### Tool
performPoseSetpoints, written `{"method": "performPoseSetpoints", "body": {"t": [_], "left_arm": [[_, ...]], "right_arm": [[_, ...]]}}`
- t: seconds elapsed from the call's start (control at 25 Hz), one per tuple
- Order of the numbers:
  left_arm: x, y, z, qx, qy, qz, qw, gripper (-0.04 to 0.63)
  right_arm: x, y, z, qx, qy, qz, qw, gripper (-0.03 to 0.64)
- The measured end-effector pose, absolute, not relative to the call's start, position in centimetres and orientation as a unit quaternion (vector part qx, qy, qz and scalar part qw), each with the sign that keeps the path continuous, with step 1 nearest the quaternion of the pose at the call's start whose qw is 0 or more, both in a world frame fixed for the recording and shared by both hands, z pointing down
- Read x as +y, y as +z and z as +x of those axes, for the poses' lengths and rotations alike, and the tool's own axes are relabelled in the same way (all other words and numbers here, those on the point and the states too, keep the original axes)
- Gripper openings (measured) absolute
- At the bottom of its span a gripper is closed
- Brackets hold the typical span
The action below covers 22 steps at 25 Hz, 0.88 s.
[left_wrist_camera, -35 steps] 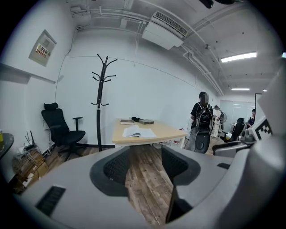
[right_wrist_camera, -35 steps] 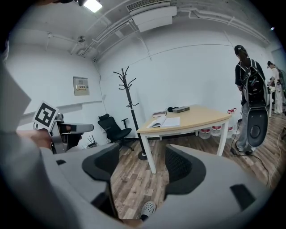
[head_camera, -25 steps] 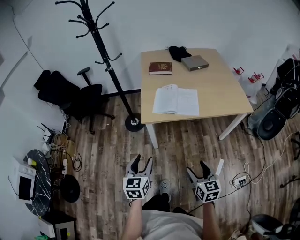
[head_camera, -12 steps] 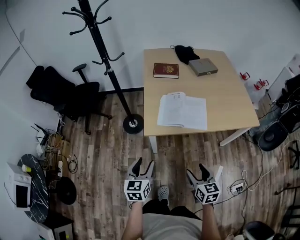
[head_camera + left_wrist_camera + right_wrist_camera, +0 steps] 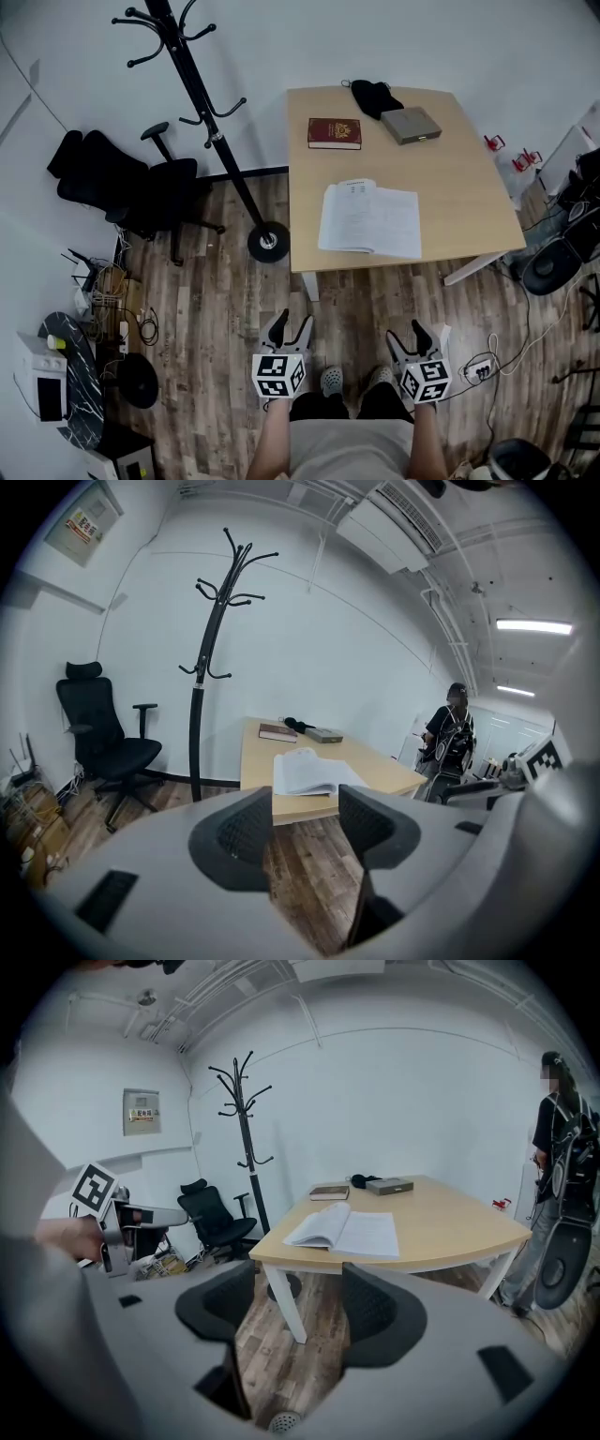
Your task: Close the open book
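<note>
Lying on table (image 5: 469, 178), open book (image 5: 370, 220) well beyond left gripper (image 5: 289, 326), empty, wide, and right gripper (image 5: 429, 330), empty, wide though just narrowing.

Illegible and cropped items
Print on the open book (image 5: 369, 220) too small to read; coat stand (image 5: 198, 94) top cropped at head view's upper edge.

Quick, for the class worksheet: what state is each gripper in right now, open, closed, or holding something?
Left gripper: open, nothing between its jaws.
Right gripper: open, nothing between its jaws, which have just been closing slightly.
</note>
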<state>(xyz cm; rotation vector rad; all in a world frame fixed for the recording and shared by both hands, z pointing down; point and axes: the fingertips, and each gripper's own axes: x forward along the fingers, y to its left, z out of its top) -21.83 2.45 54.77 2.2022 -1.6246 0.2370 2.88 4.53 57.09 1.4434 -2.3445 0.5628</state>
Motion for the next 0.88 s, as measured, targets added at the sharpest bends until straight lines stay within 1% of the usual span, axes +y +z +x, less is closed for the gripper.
{"method": "performPoseSetpoints", "body": {"t": [0.28, 0.48, 0.68, 0.88], "left_arm": [[0.7, 55.5, -21.6, -0.578, 0.103, 0.786, 0.195, 0.227], [-2.8, 54.7, -21.9, -0.589, 0.101, 0.780, 0.186, 0.227], [-7.1, 54.9, -22.5, -0.602, 0.099, 0.770, 0.188, 0.227], [-11.5, 55.8, -21.5, -0.596, 0.102, 0.772, 0.196, 0.227]], "right_arm": [[2.2, 58.5, 3.7, -0.817, 0.201, 0.513, 0.171, 0.299], [-2.1, 58.2, 2.6, -0.831, 0.181, 0.493, 0.181, 0.299], [-8.1, 57.8, 1.4, -0.836, 0.198, 0.487, 0.157, 0.296], [-12.7, 58.2, 0.2, -0.849, 0.166, 0.466, 0.187, 0.293]]}}
